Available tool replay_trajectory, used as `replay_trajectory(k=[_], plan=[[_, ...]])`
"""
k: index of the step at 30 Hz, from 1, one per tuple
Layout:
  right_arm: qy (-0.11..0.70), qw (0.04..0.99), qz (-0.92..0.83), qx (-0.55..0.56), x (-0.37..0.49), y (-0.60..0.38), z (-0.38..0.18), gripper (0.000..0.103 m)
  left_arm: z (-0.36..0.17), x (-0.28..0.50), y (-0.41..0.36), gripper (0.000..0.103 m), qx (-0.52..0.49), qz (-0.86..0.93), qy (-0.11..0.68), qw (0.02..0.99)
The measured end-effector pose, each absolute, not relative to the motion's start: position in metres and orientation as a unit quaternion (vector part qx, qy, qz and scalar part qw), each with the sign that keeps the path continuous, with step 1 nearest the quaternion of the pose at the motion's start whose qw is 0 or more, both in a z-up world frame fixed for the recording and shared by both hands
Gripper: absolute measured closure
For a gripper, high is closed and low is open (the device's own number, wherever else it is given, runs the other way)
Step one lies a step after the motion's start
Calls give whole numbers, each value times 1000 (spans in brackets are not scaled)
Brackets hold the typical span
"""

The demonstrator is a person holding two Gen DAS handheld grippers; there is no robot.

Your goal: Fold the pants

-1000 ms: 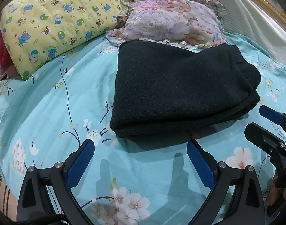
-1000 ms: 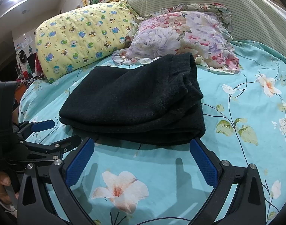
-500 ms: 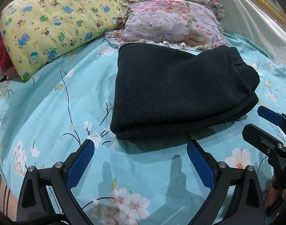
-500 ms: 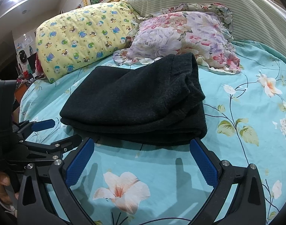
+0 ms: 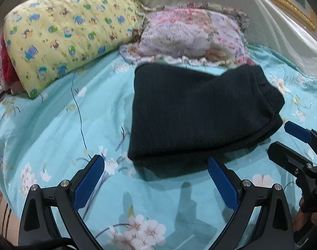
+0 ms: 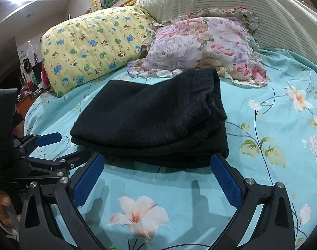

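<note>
Dark knit pants lie folded into a thick rectangle on the turquoise flowered bedsheet; they also show in the right wrist view. My left gripper is open and empty, just short of the bundle's near edge. My right gripper is open and empty at the near edge too. Each gripper shows in the other's view: the right one at the bundle's right, the left one at its left.
A yellow cartoon-print pillow and a ruffled floral pillow lie behind the pants. A ribbed cream headboard curves behind them. The bed's left edge drops off towards room clutter.
Both views have tilted up slightly and drawn back a little from the pants. The bundle has not moved. Both grippers stay open.
</note>
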State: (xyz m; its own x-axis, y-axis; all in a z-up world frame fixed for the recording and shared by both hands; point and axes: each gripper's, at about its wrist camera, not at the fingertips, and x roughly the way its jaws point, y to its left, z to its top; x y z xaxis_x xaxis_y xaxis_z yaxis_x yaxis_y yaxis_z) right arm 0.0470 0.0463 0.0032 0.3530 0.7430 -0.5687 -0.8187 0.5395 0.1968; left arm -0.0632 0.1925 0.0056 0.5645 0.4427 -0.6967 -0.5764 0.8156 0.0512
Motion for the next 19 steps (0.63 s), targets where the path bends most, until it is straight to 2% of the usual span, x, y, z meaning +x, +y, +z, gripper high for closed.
replay_trajectory(k=[19], plan=[[310, 828, 463, -55, 55, 40, 8, 1, 9, -58, 195, 3, -100, 284, 363, 882]])
